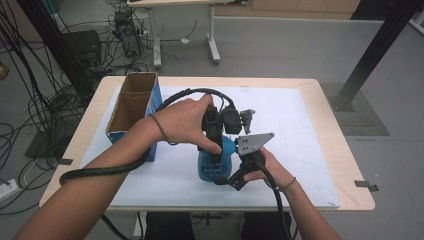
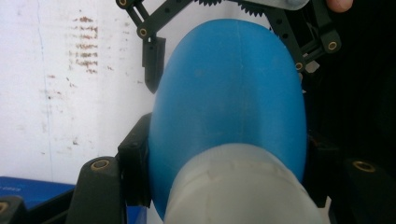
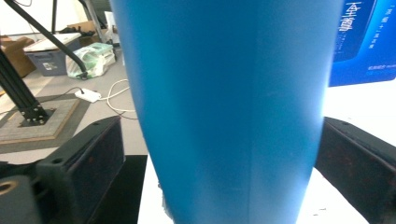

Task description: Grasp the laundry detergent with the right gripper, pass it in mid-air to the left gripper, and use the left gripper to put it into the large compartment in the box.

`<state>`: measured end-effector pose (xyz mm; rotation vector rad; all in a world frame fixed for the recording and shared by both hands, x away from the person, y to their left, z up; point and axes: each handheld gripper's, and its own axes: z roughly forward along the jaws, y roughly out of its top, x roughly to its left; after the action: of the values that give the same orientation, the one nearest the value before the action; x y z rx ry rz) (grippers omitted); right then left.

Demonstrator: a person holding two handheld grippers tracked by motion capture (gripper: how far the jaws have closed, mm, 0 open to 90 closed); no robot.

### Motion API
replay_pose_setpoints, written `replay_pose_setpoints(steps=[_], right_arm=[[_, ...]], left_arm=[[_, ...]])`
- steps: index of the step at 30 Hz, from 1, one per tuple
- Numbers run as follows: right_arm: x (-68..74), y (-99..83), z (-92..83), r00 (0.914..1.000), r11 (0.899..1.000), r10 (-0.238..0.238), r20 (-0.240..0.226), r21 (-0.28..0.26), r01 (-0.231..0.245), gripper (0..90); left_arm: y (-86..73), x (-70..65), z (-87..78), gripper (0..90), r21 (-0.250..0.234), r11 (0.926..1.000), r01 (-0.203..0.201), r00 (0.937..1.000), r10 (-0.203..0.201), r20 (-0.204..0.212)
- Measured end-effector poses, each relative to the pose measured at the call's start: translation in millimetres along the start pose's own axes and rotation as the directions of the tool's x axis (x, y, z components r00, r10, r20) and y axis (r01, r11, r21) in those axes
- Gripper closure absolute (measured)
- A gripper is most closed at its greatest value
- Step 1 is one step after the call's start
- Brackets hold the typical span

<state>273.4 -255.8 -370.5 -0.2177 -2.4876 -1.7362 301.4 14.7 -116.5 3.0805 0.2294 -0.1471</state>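
A blue plastic bottle (image 1: 214, 169) stands on the white mat (image 1: 300, 150) in the middle of the table. My left gripper (image 1: 219, 142) comes down on its top and is shut on its shoulder. In the left gripper view the blue body (image 2: 229, 93) and a pale neck part (image 2: 243, 191) sit between the black jaws. My right gripper (image 1: 229, 176) is low at the bottle's right side. Its jaws stand open on either side of the bottle (image 3: 233, 93), with a gap showing on the left one. The right gripper's fingers (image 2: 153, 65) also show at the bottle's far end.
An open cardboard box (image 1: 131, 107) with blue printed sides (image 3: 364, 42) stands at the mat's left edge. A small dark grey part (image 1: 247, 118) lies on the mat behind the bottle. A thick black cable (image 1: 100, 171) loops under the left forearm.
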Motion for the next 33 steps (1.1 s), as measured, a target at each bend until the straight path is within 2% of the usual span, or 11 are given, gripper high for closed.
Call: replay_pose_setpoints(steps=[3,15,24,33], right_arm=[[2.1,-0.9,-0.9,0.9998,1.000,-0.014,0.014,-0.008,0.014,0.8],[1.7,-0.6,-3.9,0.9995,0.999,-0.029,0.014,-0.017,0.030,0.5],[1.8,-2.2,-5.5,0.9995,1.000,-0.023,0.022,-0.017,0.023,0.5],[4.0,-4.4,-13.4,0.9989,1.000,-0.014,0.044,-0.014,0.014,0.6]], left_arm=[[-0.8,-0.1,-0.8,37.3,-0.005,1.0000,0.000,1.0000,0.000,0.000],[-0.2,0.6,-4.4,37.3,-0.006,1.0000,0.006,1.0000,-0.006,-0.001],[-0.4,-1.4,-12.5,37.3,-0.010,0.9999,0.004,1.0000,-0.004,-0.009],[-7.0,0.1,-24.7,37.3,-0.048,0.9987,0.018,0.9998,-0.018,-0.007]])
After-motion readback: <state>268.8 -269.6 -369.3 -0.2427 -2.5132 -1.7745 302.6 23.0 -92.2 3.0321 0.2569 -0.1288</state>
